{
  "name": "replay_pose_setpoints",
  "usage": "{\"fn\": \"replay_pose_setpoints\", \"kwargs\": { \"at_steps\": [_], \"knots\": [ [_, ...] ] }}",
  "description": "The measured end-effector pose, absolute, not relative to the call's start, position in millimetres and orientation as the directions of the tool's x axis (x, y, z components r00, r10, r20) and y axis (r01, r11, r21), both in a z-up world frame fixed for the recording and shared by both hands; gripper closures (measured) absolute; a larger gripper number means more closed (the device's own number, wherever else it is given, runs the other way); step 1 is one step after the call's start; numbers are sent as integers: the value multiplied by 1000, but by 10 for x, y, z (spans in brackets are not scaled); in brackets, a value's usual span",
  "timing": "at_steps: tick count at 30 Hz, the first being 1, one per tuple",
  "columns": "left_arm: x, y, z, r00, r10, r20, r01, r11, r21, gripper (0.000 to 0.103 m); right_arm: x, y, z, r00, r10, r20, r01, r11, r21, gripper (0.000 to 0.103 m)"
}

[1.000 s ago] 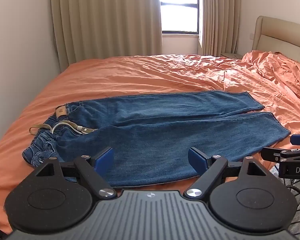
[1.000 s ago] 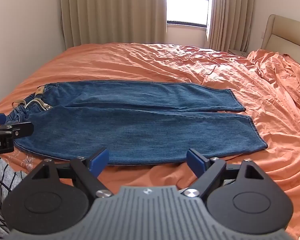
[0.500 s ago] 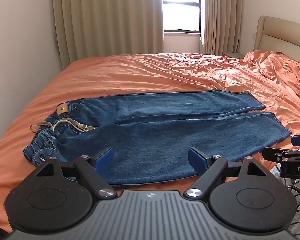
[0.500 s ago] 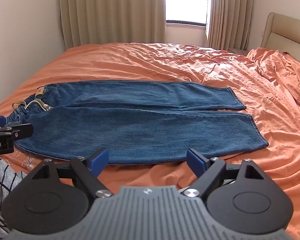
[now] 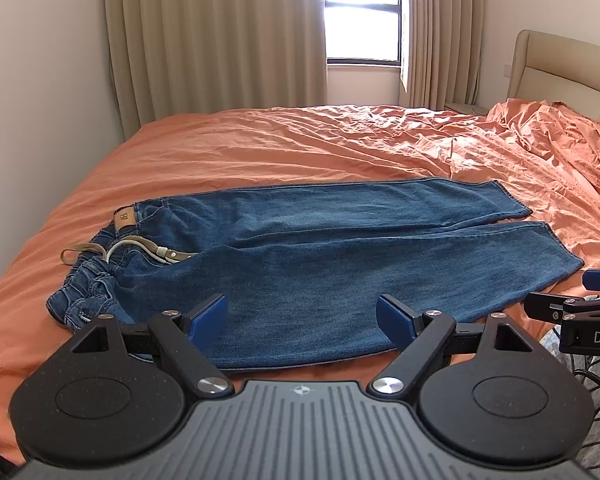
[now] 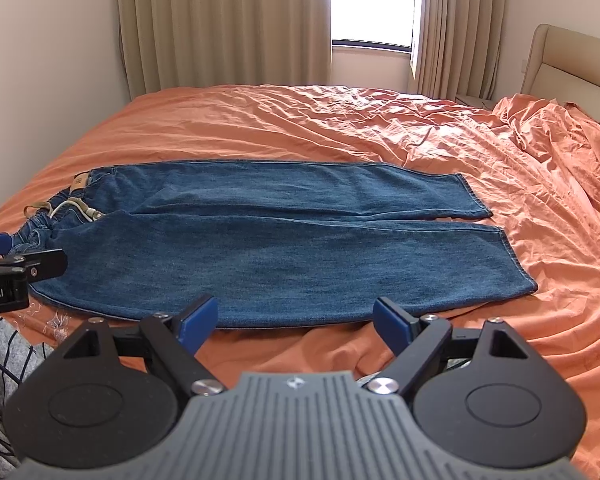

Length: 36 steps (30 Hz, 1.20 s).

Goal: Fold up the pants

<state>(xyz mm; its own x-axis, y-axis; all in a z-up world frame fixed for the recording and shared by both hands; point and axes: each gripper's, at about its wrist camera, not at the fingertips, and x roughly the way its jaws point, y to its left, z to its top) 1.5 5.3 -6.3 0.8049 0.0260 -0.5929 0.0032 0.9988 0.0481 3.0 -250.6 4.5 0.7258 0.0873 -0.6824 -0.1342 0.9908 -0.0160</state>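
L claw (image 5: 302, 318) wide, level | R claw (image 6: 295, 318) wide, level | jeans (image 6: 276, 240) flat on bed (image 6: 300, 120)

Blue jeans (image 5: 320, 264) flat (unfolded), waistband left

The blue denim pants (image 5: 320, 256) lay flat on the orange-sheeted bed (image 5: 260, 144), waist left, hems right; curtained window (image 5: 362, 28) behind, padded headboard (image 5: 560, 68) right.

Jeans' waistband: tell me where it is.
In the left wrist view the waistband lies at the jeans' left end, near the orange bed's left edge, legs running right.
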Motion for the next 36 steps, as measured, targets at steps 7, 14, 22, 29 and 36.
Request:
{"fn": "replay_pose_setpoints", "kwargs": {
  "at_steps": [7, 14, 22, 29, 36],
  "knots": [
    [13, 47, -64, 804, 26, -594, 3, 999, 48, 5, 24, -2492, 21, 726, 83, -683, -130, 991, -17, 22],
    [9, 37, -68, 806, 26, -591, 4, 999, 50, 5, 35, -2481, 11, 724, 89, -683, -134, 991, -13, 22],
    [-1, 32, -74, 806, 26, -591, 4, 999, 50, 5, 21, -2506, 19, 726, 93, -681, -136, 991, -11, 22],
    [-9, 30, -71, 807, 24, -590, 7, 999, 51, 5, 11, -2510, 19, 727, 91, -680, -136, 991, -12, 22],
    [-19, 21, -43, 807, 25, -589, 5, 999, 50, 5, 11, -2513, 19, 728, 92, -680, -137, 991, -12, 22]
  ]
}}
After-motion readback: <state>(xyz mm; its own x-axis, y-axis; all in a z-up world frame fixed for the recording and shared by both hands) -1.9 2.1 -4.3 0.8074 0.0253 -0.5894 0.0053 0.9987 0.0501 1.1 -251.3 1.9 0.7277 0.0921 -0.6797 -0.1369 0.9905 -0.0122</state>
